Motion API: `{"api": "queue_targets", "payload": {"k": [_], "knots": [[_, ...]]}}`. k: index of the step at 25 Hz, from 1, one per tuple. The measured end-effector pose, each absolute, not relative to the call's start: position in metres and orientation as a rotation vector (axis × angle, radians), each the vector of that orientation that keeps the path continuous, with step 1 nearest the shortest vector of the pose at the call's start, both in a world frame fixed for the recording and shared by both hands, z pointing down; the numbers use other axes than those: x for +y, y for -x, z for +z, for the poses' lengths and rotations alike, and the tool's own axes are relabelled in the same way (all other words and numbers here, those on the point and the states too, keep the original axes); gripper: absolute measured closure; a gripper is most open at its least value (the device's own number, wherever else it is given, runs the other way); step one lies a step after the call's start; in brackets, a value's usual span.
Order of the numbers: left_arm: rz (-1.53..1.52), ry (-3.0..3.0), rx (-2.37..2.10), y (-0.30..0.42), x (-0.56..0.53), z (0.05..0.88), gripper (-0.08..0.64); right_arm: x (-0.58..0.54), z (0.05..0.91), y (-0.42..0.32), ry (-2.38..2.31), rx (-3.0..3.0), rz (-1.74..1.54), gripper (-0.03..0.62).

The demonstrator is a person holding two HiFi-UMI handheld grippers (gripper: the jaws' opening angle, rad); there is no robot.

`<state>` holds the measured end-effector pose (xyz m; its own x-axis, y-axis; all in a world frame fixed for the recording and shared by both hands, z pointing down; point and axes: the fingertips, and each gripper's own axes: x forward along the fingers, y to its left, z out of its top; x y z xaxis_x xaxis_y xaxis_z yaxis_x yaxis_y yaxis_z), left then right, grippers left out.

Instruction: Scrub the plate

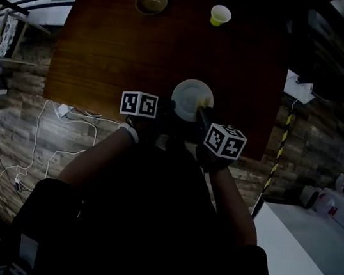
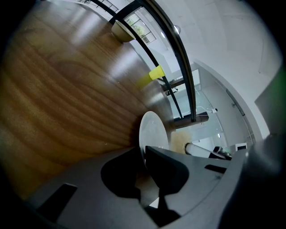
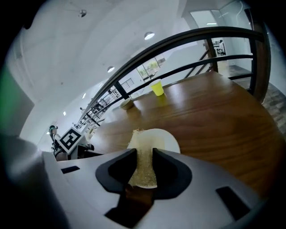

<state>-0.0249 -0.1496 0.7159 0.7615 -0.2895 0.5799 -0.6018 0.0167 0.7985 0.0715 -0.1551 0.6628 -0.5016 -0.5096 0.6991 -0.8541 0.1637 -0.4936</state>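
Note:
A white plate (image 1: 192, 97) lies near the front edge of a dark wooden table (image 1: 109, 46). My left gripper (image 1: 163, 109) is shut on the plate's near left rim; in the left gripper view the jaws (image 2: 144, 154) pinch the thin edge of the plate (image 2: 153, 129). My right gripper (image 1: 202, 115) is shut on a beige scrubbing sponge (image 3: 142, 154), whose far end rests on the plate (image 3: 169, 141). That sponge (image 2: 179, 143) also shows beyond the plate in the left gripper view.
A yellow cup (image 1: 220, 15) and an olive bowl (image 1: 151, 2) stand at the table's far edge. A dark railing (image 3: 187, 40) runs behind the table. Cables (image 1: 63, 129) lie on the floor to the left.

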Motion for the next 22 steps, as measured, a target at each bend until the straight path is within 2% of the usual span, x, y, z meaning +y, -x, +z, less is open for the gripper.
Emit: {"api": "queue_targets", "payload": {"k": [9,22], "knots": [[0.286,-1.590,-0.728,0.027,-0.149,0.715,0.512,-0.131,0.682,0.004,-1.061,-2.116,1.419,0.472],[0.294,-1.588,-0.728,0.025,-0.149,0.717,0.512,-0.146,0.684,-0.078,-1.290,-2.050,1.444,0.472]]}}
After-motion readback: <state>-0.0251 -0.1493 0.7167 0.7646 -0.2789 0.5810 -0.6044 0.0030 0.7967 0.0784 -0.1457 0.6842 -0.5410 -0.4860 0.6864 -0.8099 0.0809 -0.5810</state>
